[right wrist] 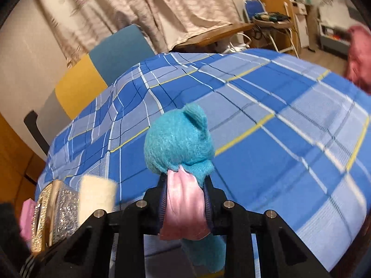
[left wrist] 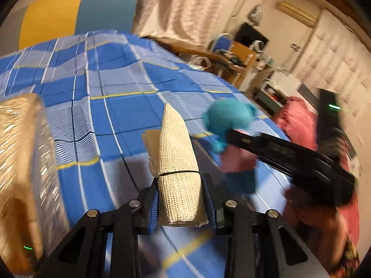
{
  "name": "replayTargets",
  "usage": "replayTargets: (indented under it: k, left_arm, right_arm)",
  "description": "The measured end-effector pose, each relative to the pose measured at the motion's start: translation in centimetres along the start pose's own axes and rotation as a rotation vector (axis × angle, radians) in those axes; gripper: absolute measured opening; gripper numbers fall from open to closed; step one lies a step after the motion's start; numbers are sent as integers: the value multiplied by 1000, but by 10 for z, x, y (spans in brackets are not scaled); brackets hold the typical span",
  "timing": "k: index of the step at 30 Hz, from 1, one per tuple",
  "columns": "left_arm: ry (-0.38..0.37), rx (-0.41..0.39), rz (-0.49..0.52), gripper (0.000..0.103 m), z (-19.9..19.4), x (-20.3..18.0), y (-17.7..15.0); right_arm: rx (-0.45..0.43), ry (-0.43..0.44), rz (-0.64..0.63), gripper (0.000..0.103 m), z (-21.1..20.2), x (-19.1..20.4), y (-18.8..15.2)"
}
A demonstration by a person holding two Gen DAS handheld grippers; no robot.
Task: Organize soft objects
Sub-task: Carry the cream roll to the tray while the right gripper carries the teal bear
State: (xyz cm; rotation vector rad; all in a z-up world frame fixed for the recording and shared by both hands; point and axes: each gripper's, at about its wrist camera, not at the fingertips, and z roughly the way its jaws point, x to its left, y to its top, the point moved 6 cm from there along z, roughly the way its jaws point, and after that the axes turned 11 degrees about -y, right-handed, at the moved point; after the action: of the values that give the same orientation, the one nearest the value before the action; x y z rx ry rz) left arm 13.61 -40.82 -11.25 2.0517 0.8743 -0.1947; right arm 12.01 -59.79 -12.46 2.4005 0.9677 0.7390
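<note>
My left gripper (left wrist: 180, 185) is shut on a rolled beige mesh cloth (left wrist: 177, 159) tied with a black band, held above the blue plaid bed sheet (left wrist: 111, 97). My right gripper (right wrist: 185, 185) is shut on a teal plush bear (right wrist: 178, 139) with a pink cloth part (right wrist: 185, 206) between its jaws. In the left wrist view the right gripper (left wrist: 234, 136) comes in from the right with the teal bear (left wrist: 228, 118). A shiny gold and clear basket (left wrist: 25, 162) stands at the left; it also shows in the right wrist view (right wrist: 58, 206), with the beige roll (right wrist: 97, 194) blurred beside it.
A pink fluffy item (left wrist: 299, 120) lies at the bed's right edge, also in the right wrist view (right wrist: 359, 55). A yellow and teal headboard (left wrist: 76, 16) and curtains (left wrist: 190, 7) are behind the bed. A blue chair (right wrist: 252, 7) and wooden desk (right wrist: 222, 32) stand beyond.
</note>
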Motion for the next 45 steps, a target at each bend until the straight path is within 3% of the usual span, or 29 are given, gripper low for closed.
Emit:
replayTargets:
  k: [3, 8, 13, 22, 29, 34, 42, 45]
  left_arm:
    - [-41, -16, 43, 33, -36, -15, -19]
    - [-64, -63, 22, 33, -95, -14, -40]
    - [0, -148, -27, 33, -154, 17, -52]
    - [163, -326, -295, 33, -252, 112, -76]
    - [295, -431, -523, 33, -315, 187, -121]
    - [358, -441, -642, 33, -332, 222, -152]
    - [379, -392, -708, 34, -323, 246, -171]
    - [383, -389, -735, 42, -325, 247, -177]
  right_arm:
    - [2, 15, 22, 28, -6, -1, -12]
    - [-15, 42, 33, 28, -22, 6, -26]
    - [-42, 58, 16, 28, -43, 21, -36]
    - [-132, 89, -10, 28, -90, 54, -40]
    - [-187, 176, -40, 28, -135, 98, -45]
    - [-221, 256, -117, 28, -164, 145, -56]
    - [-217, 416, -263, 28, -200, 226, -90]
    - [-213, 459, -325, 28, -209, 254, -105]
